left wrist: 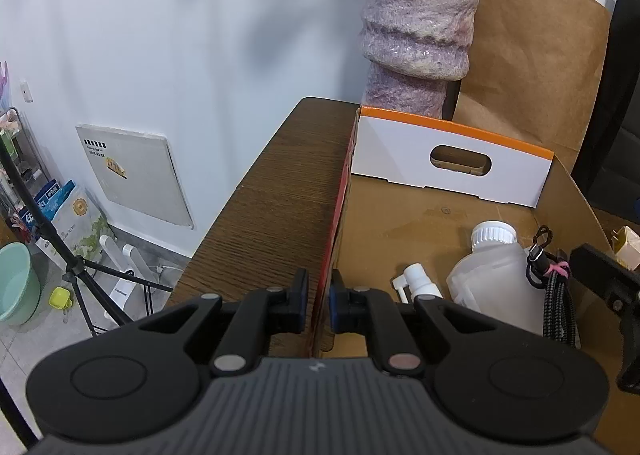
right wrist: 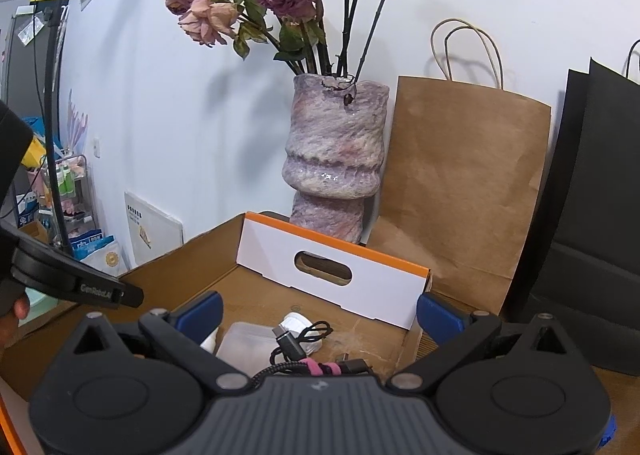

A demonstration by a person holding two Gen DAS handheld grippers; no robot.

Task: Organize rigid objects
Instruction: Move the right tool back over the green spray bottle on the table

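Observation:
An open cardboard box with a white, orange-edged end wall sits on the wooden table. Inside lie a white plastic bottle, a small white spray bottle and a coiled black cable with a pink tie. My left gripper is shut on the box's left wall near its front corner. My right gripper is open and empty above the box, over the bottle and cable. Its black body shows at the right edge of the left wrist view.
A tall purple vase of dried roses stands behind the box, with a brown paper bag and a black bag to its right. The table's left edge drops to a floor with a tripod and a green basin.

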